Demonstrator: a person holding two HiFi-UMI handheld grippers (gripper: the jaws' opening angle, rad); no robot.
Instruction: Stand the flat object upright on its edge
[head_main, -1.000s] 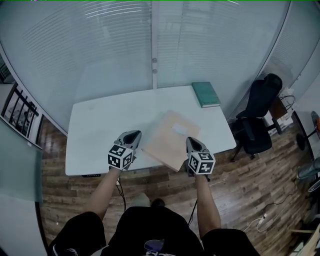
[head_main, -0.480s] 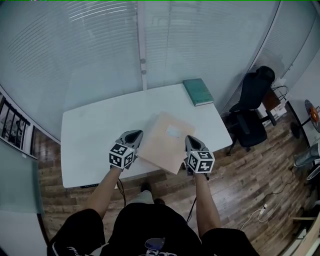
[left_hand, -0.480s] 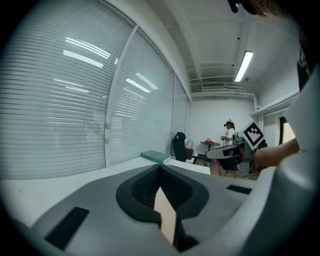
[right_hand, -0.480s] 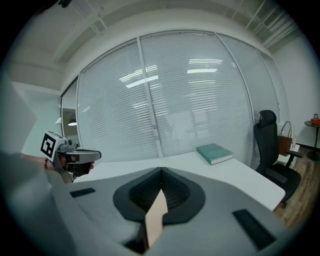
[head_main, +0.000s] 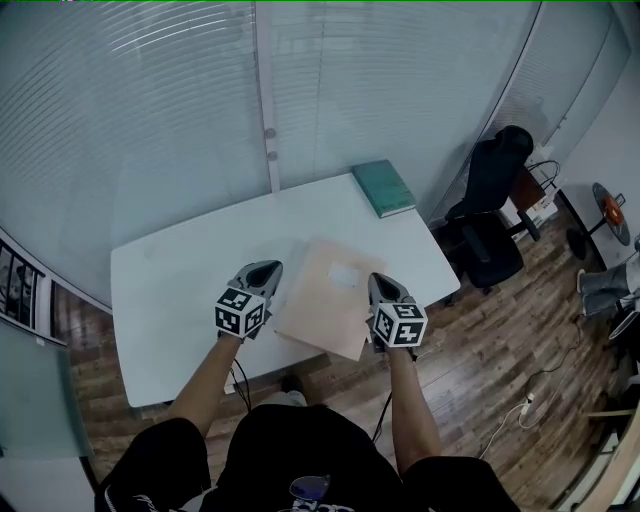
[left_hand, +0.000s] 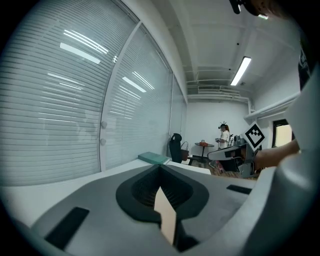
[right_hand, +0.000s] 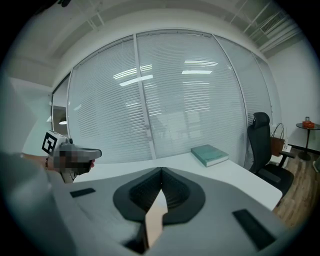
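Left gripper (head_main: 266, 276) and right gripper (head_main: 381, 292) each pinch shut on the envelope's (head_main: 328, 296) left and right edges; it looks light, thin and bendy, so both edge holds seem wise.

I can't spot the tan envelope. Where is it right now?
Head view, centre: the tan envelope is held between the left gripper and right gripper, over the near edge of the white table.

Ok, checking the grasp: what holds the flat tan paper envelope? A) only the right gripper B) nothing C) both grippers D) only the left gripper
C: the left gripper and the right gripper each pinch a side edge of the flat tan paper envelope.
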